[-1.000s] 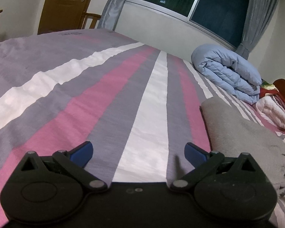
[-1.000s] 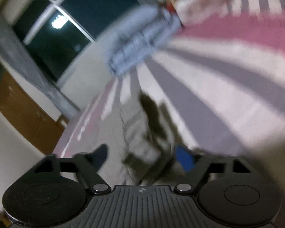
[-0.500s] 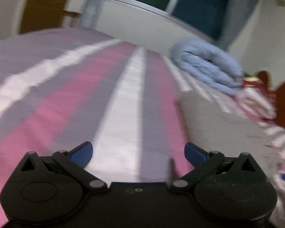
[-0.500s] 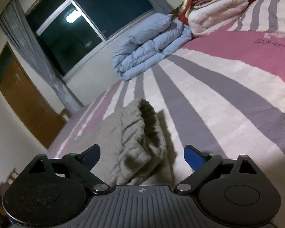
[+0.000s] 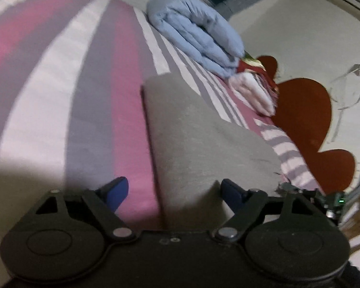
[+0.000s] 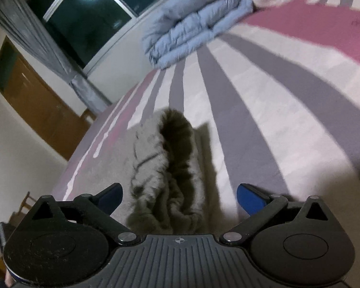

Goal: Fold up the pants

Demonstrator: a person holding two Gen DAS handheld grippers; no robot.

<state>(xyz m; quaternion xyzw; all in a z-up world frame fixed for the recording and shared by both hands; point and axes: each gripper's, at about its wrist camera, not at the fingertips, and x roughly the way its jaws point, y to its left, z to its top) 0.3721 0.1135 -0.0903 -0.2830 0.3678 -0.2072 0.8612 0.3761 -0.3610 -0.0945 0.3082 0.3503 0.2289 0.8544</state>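
The left gripper (image 5: pixel 171 193) hangs spread wide over the long edge of the grey pants (image 5: pixel 199 139) lying on the striped bed (image 5: pixel 48 84). The right gripper (image 6: pixel 178 198), equally wide, frames the bunched waistband (image 6: pixel 170 168). Looks like pre-grasp: next, both should pinch cloth.

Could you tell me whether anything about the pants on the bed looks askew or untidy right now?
Yes: the grey pants lie flat along the striped bedspread, but the end nearest the right gripper is bunched into a raised, gaping hump rather than lying smooth. In the left wrist view the pants' long edge looks straight.
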